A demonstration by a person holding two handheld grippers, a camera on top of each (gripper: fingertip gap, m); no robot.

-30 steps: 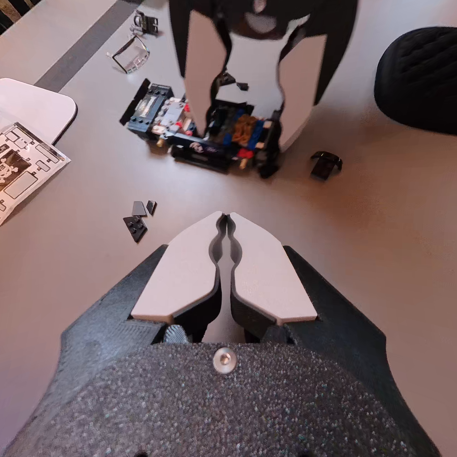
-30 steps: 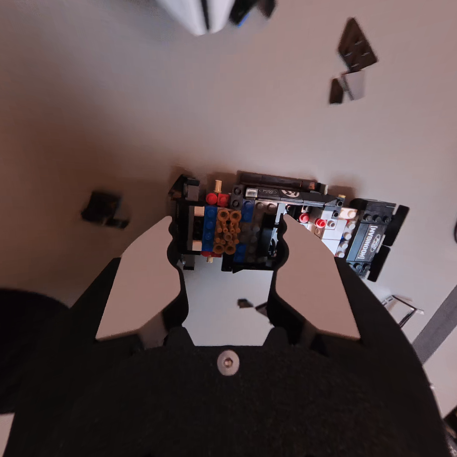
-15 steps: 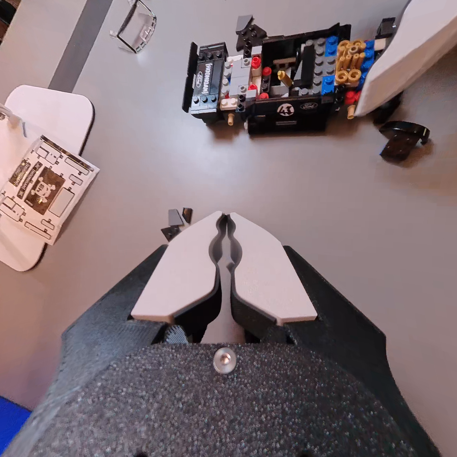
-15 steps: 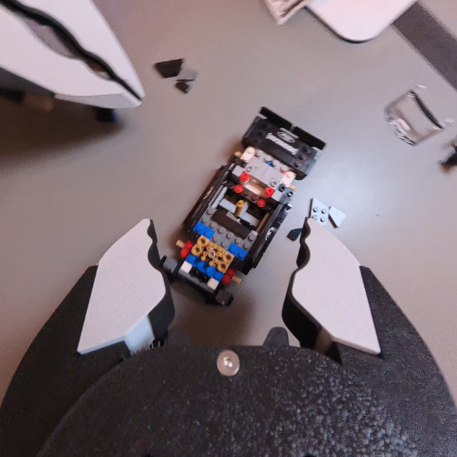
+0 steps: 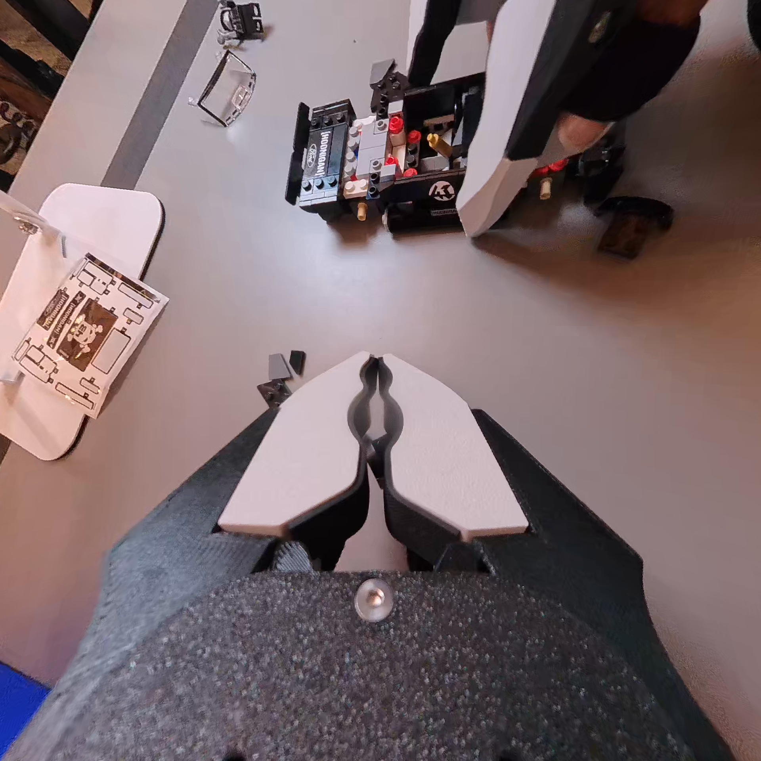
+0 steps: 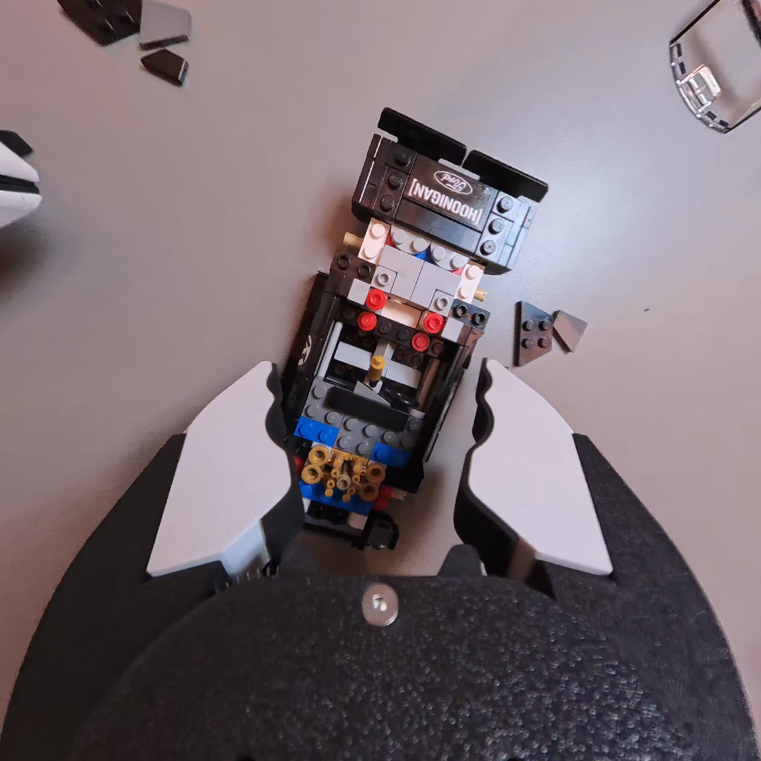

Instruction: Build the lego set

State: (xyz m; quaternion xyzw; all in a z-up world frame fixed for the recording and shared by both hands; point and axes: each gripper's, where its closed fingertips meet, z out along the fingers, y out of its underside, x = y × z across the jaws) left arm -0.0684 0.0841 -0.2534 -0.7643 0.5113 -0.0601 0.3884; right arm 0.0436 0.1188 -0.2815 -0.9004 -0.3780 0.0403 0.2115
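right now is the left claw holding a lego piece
No, the left claw is shut on nothing, above bare table.

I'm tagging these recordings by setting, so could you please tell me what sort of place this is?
Probably an office or workshop table used as a hobby bench: a plain grey tabletop, a half-built toy car with loose bricks around it, and a sticker sheet on a white board.

Right tongs (image 6: 376,366) now astride the car (image 6: 405,329) (engine end).
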